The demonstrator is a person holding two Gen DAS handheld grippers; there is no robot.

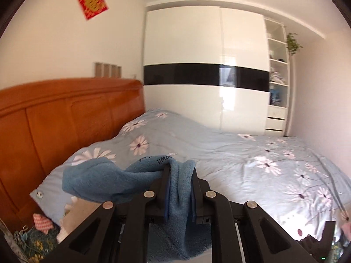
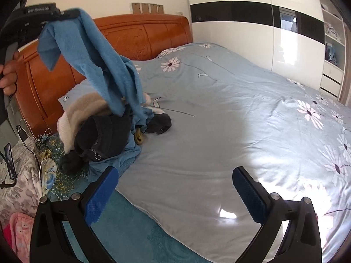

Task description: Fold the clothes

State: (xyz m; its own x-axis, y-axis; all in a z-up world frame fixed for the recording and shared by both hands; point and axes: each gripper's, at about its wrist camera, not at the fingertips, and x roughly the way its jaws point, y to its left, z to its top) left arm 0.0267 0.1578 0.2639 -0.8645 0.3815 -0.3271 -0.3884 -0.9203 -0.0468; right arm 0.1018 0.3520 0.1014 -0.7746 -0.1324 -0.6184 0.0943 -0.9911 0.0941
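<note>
My left gripper (image 1: 180, 175) is shut on a blue fleece garment (image 1: 105, 182), which bunches between its fingers and drapes below. In the right wrist view the same blue garment (image 2: 96, 65) hangs from the left gripper (image 2: 65, 14), raised high at the upper left, with its lower end still trailing into a pile of clothes (image 2: 103, 127) on the bed. That pile holds black, beige and white pieces near the headboard. My right gripper (image 2: 175, 188) is open, low over the pale blue floral duvet (image 2: 219, 120), with nothing between its blue pads (image 2: 102, 194).
An orange wooden headboard (image 2: 136, 35) runs along the left. A white wardrobe with a black band (image 1: 204, 72) stands at the far end, open shelves (image 1: 277, 76) beside it. Teal and floral bedding (image 2: 50, 171), a phone and cables lie at the lower left. A hand (image 2: 8, 76) grips the left tool.
</note>
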